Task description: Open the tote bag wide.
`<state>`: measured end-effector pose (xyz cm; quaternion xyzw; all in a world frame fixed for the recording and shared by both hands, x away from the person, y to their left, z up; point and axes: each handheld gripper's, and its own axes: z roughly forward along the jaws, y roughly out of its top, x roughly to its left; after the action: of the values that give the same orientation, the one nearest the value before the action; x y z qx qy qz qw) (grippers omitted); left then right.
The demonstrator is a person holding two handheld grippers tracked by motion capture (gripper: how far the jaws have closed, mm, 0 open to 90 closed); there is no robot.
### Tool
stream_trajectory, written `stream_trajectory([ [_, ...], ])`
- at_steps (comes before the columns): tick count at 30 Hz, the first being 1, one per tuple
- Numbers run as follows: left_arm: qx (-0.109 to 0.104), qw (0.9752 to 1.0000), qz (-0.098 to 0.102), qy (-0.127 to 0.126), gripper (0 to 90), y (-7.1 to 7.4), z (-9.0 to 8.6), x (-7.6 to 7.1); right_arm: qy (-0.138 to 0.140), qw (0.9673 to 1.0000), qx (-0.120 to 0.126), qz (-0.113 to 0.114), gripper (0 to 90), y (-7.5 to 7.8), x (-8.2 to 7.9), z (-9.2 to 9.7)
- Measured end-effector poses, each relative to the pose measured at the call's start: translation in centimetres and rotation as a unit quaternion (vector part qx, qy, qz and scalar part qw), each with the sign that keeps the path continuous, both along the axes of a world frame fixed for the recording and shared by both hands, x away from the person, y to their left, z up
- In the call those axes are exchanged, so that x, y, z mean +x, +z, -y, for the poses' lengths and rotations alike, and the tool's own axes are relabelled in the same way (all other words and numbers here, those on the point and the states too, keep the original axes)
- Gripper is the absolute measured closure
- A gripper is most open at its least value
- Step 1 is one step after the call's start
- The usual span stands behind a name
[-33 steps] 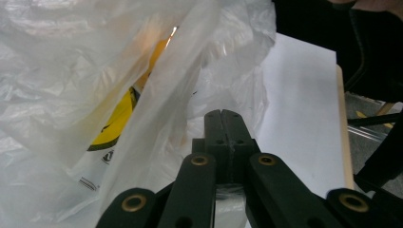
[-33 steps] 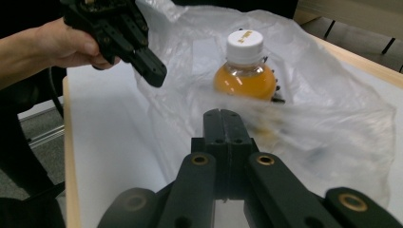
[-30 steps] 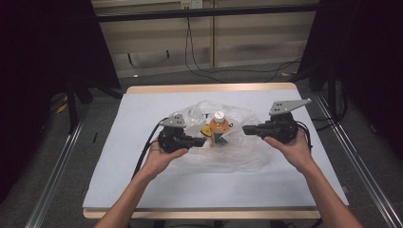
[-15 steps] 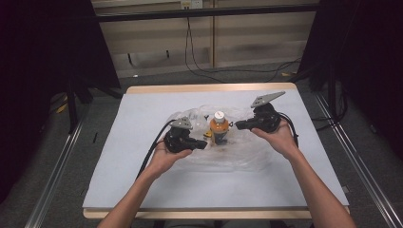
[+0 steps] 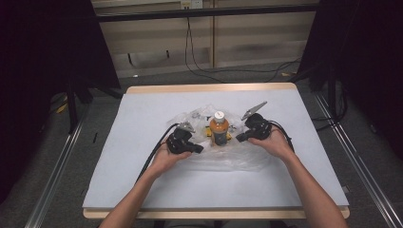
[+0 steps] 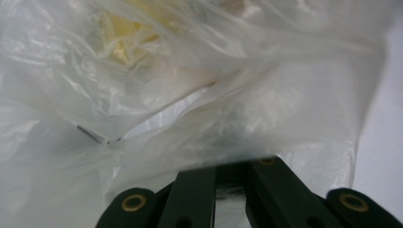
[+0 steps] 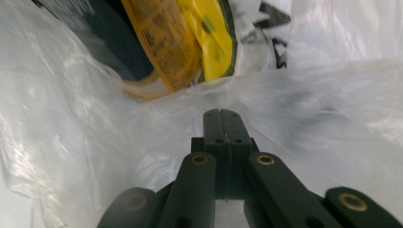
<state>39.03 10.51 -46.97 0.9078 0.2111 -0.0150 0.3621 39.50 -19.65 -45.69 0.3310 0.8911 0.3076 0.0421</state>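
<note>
A clear plastic bag (image 5: 223,147) lay crumpled near the middle of the white table (image 5: 142,114), and a bottle (image 5: 219,129) of orange drink with a white cap stood upright in the bag's open folds. Seen from above, the left gripper (image 5: 198,149) sat at about eight o'clock from the bottle, just beside it, with its tips down on the plastic. The right gripper (image 5: 239,138) sat at about three o'clock from the bottle, also close, its grey plate tilted up toward one o'clock.

In the left gripper view, the left gripper (image 6: 233,164) had its black jaws drawn together and their tips buried under a fold of the bag (image 6: 199,95); a layer of film seemed to be pinched there, though the plastic hid the very tips. Something pale yellow (image 6: 126,40) showed through the film at eleven o'clock.

In the right gripper view, the right gripper (image 7: 223,116) had its jaws pressed flat against each other with no gap, the tips lying on the bag (image 7: 332,104); whether any film was caught between them could not be told. The bottle's yellow label (image 7: 185,38) showed at twelve o'clock, behind the plastic.
</note>
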Motion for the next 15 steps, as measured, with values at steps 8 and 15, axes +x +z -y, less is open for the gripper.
stream_trajectory([
  [8, 0.02, 0.9998, 0.006, 0.001, 90.0, -0.4, -1.0, -0.7, 0.0, 0.9995, -0.028, -0.017, 90.0, -0.9, -0.4, 1.3],
  [15, 0.042, 0.9991, 0.007, 0.003, 90.0, -0.1, -2.5, -0.9, -0.005, 0.9987, -0.047, -0.021, 90.0, -0.7, -1.1, 3.3],
])
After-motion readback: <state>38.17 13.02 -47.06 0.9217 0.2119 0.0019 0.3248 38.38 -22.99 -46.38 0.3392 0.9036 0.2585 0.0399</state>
